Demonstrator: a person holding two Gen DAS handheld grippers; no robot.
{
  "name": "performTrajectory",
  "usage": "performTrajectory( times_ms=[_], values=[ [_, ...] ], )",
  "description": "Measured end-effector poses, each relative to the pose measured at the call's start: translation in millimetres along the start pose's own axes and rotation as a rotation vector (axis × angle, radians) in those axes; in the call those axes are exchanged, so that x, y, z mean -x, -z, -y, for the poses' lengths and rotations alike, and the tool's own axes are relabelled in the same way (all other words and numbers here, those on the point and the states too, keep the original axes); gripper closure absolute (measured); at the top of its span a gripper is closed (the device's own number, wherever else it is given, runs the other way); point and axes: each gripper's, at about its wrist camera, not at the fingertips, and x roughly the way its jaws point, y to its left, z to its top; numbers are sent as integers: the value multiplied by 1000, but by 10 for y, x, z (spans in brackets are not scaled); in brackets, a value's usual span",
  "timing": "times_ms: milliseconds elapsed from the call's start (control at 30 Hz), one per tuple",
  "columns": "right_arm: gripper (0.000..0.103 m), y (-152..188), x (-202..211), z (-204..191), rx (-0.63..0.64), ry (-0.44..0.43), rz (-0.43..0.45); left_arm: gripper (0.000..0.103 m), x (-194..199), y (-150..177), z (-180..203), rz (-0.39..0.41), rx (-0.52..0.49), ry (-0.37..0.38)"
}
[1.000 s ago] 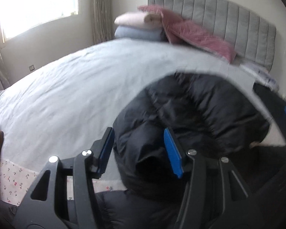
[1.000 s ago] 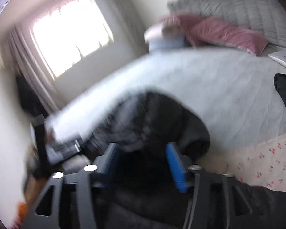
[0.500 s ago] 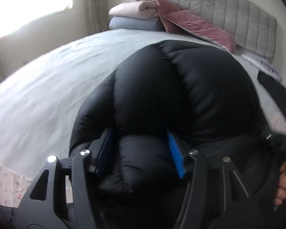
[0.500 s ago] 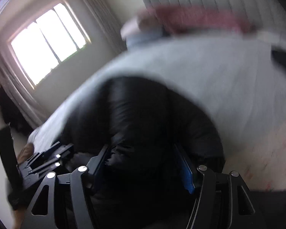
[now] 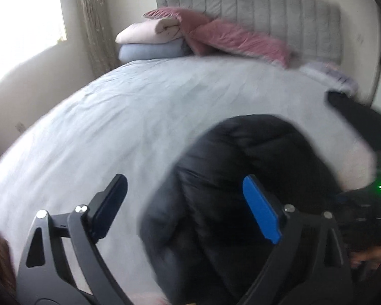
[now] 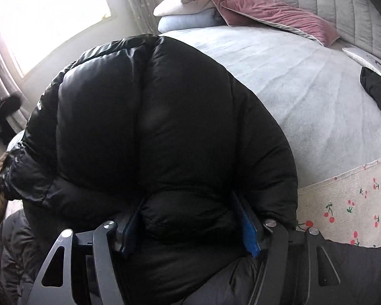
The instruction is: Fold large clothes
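Observation:
A black puffer jacket [image 6: 149,117] lies bunched at the near edge of a grey bed [image 6: 304,89]. My right gripper [image 6: 190,218] is shut on a puffy fold of the jacket, which bulges up and hides most of both fingers. In the left wrist view my left gripper [image 5: 188,203] is open wide, its blue-padded right finger [image 5: 261,216] over the jacket [image 5: 241,178] and its left finger over the bare bed cover [image 5: 114,117]. The jacket lies loose between and beyond its jaws.
Folded pale blankets [image 5: 149,40] and pink pillows [image 5: 236,38] sit by the grey headboard [image 5: 266,12]. A second dark garment [image 6: 378,89] lies at the bed's right edge. A cherry-print sheet [image 6: 355,203] borders the near edge. A window is at left.
My left gripper has let go of the jacket and opened wide. The jacket has dropped lower in its view. The right gripper has kept its hold and steadied.

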Motion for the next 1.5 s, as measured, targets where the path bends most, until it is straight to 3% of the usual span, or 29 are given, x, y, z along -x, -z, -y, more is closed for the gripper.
performTrajectory(
  times_ms=[67,167,233,333,433,500,600,667,767,867,1033,1233,1300,1500],
  values=[
    [36,13,21,15,-4,-12,2,10,-270,-38,-76,-65,17,3],
    [36,-59,-7,52,-10,-24,7,10,-467,-5,-166,-137,94,66],
    [36,-13,65,79,-9,-21,10,11,-557,68,-241,-176,179,152],
    [35,15,7,114,-7,-16,10,11,-812,258,-349,-312,392,356],
    [35,6,34,51,-7,-16,11,31,-826,401,-328,-356,453,466],
    [35,-4,-5,-40,-7,-16,11,63,-726,426,-269,-350,448,498],
    [34,-8,-14,-62,-3,-9,11,85,-407,378,-79,-267,367,463],
    [33,-15,-19,-87,5,1,7,88,-74,335,113,-187,291,427],
    [29,-36,21,-171,18,27,12,89,429,291,448,-101,89,358],
    [28,-9,83,-199,-17,32,26,89,877,296,645,-24,-26,371],
    [28,200,824,136,-208,-124,47,89,1579,499,774,80,-156,389],
    [14,627,1933,626,-386,-296,99,88,2285,1036,1024,139,-311,402],
    [9,717,2178,687,-419,-352,84,87,2485,1318,1174,151,-364,417],
    [7,789,2594,591,-496,-559,-42,85,2741,1883,1597,129,-510,422]
  ],
)
